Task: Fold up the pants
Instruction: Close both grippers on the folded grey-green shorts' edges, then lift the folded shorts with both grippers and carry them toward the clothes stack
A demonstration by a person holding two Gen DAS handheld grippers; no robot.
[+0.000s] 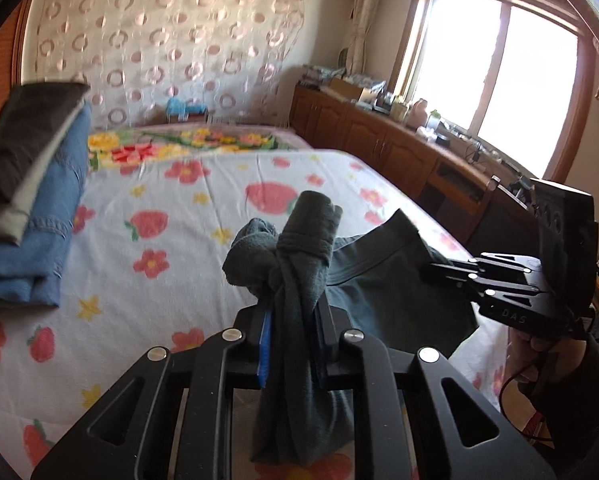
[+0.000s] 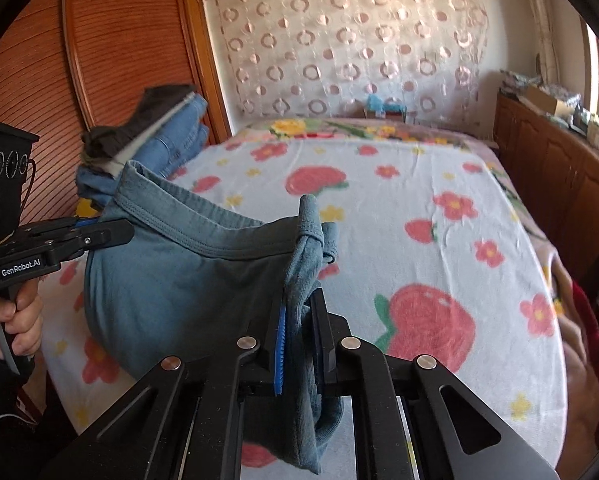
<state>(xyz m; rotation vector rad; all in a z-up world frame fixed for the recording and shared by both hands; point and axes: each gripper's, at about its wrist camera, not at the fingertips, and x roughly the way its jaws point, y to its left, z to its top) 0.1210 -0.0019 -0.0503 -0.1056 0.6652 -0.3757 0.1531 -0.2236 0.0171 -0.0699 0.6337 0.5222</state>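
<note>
- One pair of grey-blue pants [image 2: 179, 280] hangs in the air above the bed [image 2: 399, 208], stretched by its waistband between the two hand-held grippers.
- The left hand-held gripper [image 1: 293, 328] has its jaws clamped on a bunched end of the waistband; the cloth rises in a knot ahead of its fingers and a fold hangs down behind them.
- The right hand-held gripper [image 2: 301, 340] is likewise closed on the other bunched end, with one blue pad [image 2: 280, 352] showing just left of the pinched cloth.
- Between the two, the waistband sags in an open curve and the body of the pants droops below it.
- One bare hand [image 2: 17, 320] grips the left tool's handle, seen from the right wrist camera.
- Ahead and left of the left hand-held gripper, one stack of folded clothes [image 1: 35, 200] sits on the bed: blue denim below, a dark piece with a pale layer on top.
- One strawberry-and-flower sheet [image 1: 179, 216] covers the bed.
- One row of wooden cabinets [image 1: 379, 136] runs along the right, under one window [image 1: 499, 80].
</note>
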